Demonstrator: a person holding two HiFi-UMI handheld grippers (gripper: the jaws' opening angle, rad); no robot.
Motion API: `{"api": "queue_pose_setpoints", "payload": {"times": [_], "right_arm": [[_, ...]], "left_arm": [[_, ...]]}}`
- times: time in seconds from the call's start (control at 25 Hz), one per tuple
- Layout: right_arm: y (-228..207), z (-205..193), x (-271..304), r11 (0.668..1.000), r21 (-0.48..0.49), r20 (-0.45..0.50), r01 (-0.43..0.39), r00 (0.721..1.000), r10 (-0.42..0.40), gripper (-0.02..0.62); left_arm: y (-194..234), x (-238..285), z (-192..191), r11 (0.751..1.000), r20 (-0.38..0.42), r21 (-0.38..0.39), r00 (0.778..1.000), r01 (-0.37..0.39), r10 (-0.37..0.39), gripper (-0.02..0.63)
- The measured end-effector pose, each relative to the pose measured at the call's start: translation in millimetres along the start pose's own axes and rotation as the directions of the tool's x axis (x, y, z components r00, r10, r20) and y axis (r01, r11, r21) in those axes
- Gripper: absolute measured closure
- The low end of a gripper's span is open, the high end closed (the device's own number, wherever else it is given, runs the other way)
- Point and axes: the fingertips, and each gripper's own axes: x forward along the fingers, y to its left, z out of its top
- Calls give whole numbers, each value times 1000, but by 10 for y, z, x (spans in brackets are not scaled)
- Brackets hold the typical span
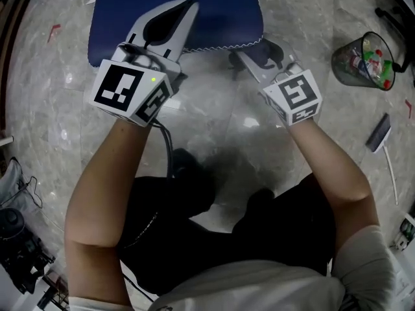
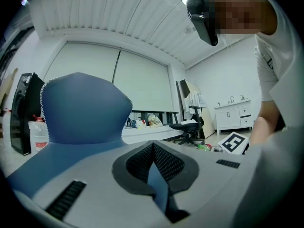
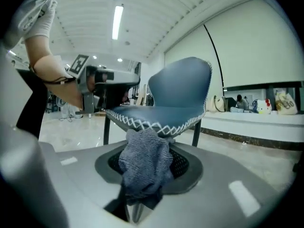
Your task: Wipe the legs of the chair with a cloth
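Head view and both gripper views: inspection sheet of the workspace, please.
Surface: grey marble floor, glossy.
Job's things: blue chair, dark legs; grey cloth in the right jaws.
Clutter: mesh bin holding rubbish; dark flat tool near it.
Grippers: left hand-held gripper jaws together, empty, over the seat; right hand-held gripper shut on the cloth.
Cables: dark cable hangs from the left one.
Surroundings: office chair, white cabinet.

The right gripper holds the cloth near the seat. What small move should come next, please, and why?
Probably lower the right gripper and bring the grey cloth onto a front leg. The cloth is clamped already but sits about level with the seat edge, touching no leg, so wiping cannot start from here.
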Motion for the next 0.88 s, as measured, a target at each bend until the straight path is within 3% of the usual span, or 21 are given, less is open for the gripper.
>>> {"api": "queue_pose_setpoints", "payload": {"times": [0.08,0.2,0.4,0.64,0.76,0.88], "right_arm": [[-27,49,12,1000,13,23,10,1000,-11,448],[3,-257,97,1000,27,-1,16,1000,-16,449],[101,-1055,249,998,60,-145,4,989,5,448],[275,-2258,435,980,197,-411,18,909,66,449],[287,-2348,462,984,175,-446,16,893,65,449],[255,-2083,441,994,107,-431,11,901,37,448]], "left_arm": [[5,8,14,1000,0,2,1000,-3,3,601],[-7,8,19,1000,2,2,1000,1,-1,600],[-21,10,20,1000,17,-1,1000,6,-6,600],[-13,14,7,1000,13,-1,1000,14,-14,600],[-37,4,-6,1000,9,4,1000,20,-20,600],[-36,10,2,1000,7,12,1000,16,-16,600]]}}
